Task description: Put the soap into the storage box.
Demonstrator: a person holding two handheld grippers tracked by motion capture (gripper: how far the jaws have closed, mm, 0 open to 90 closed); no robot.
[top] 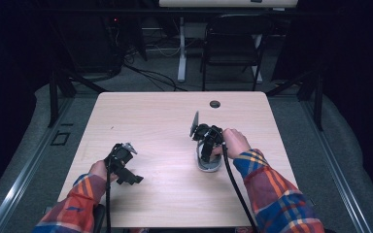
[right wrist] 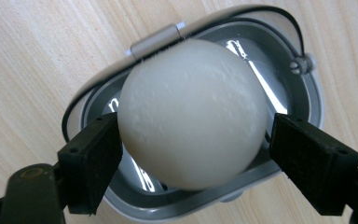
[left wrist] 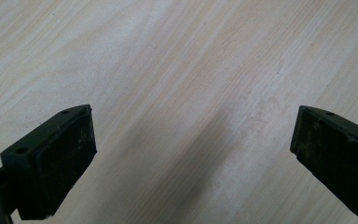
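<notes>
Right claw [right wrist: 193, 158] down over the egg [right wrist: 193, 112], jaws a touch apart on either side: left pad grazing the shell at nine o'clock, a sliver of gap at three. Egg seated in the grey egg slicer [right wrist: 307, 112], right of centre on the table [top: 150, 116]. Looks like placing done, release under way. Left claw [left wrist: 193, 154] spread wide and empty over bare wood at seven o'clock. Left to do, by the look: backing off, closing the slicer's wire frame.

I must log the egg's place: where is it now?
The egg sits in the grey holder, between the right gripper's jaws; in the high view, the holder lies right of the table's centre.
</notes>
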